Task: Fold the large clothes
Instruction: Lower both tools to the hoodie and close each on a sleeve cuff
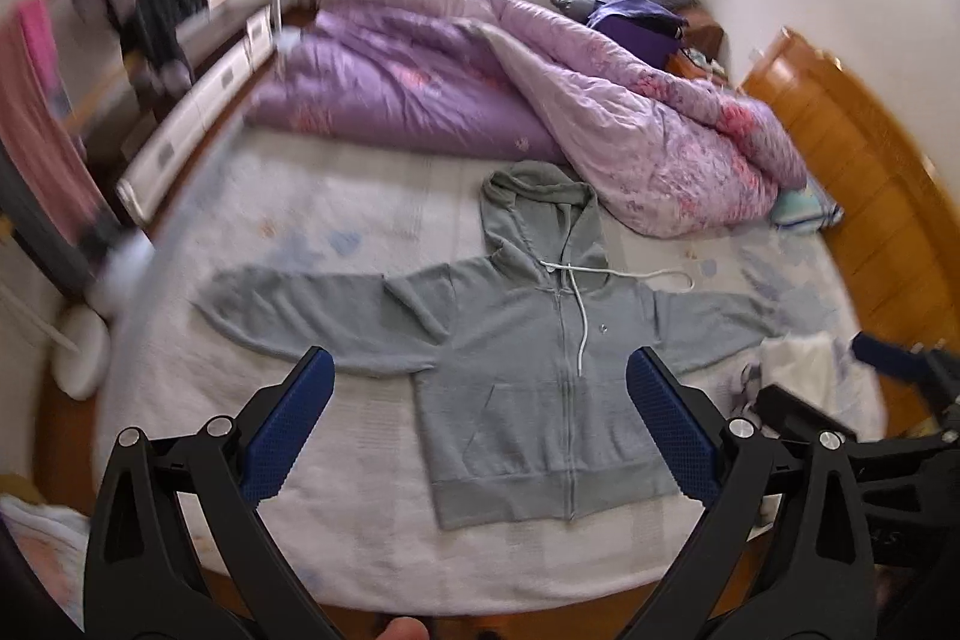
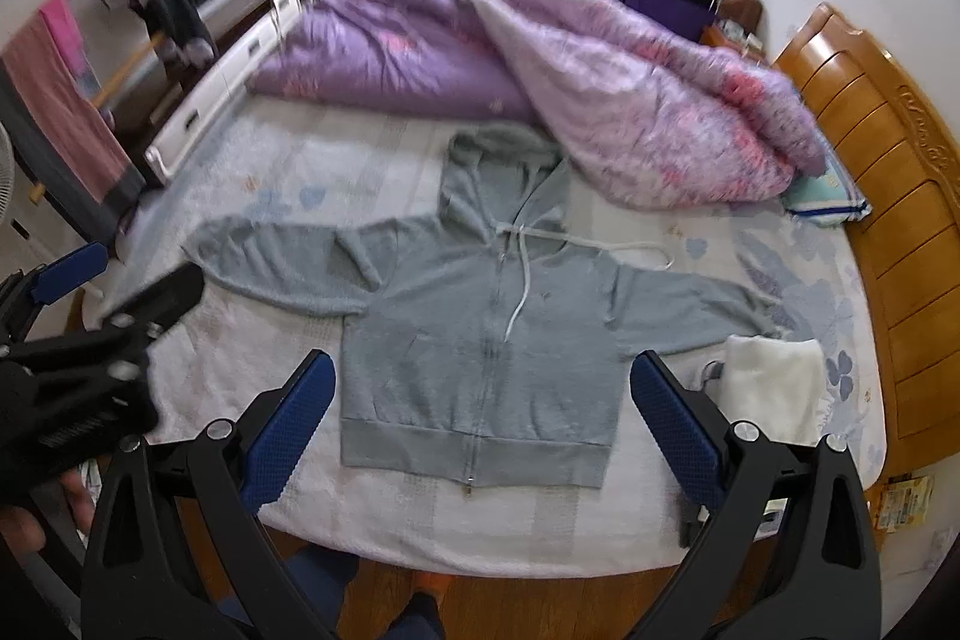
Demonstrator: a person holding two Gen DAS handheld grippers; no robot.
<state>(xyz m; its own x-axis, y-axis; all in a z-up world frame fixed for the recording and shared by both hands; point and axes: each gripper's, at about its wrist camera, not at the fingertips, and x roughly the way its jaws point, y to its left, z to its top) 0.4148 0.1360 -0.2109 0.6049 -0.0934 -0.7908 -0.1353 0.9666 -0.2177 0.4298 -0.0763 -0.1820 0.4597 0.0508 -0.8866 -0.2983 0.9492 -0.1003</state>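
A grey zip hoodie [image 1: 516, 370] lies flat, front up, on the bed [image 1: 336, 508], sleeves spread to both sides, hood towards the quilt, white drawstring trailing right. It also shows in the right wrist view [image 2: 480, 358]. My left gripper [image 1: 480, 388] is open and empty, held above the hoodie's hem near the bed's front edge. My right gripper [image 2: 483, 388] is open and empty, above the same hem. The left gripper [image 2: 120, 274] shows at the left of the right wrist view; the right gripper [image 1: 882, 364] shows at the right of the left wrist view.
A crumpled purple quilt [image 2: 510, 64] covers the far half of the bed. A white folded cloth [image 2: 774, 388] lies by the hoodie's right sleeve. A wooden headboard [image 2: 888, 232] is at the right. A clothes rack [image 2: 120, 40] stands at the left.
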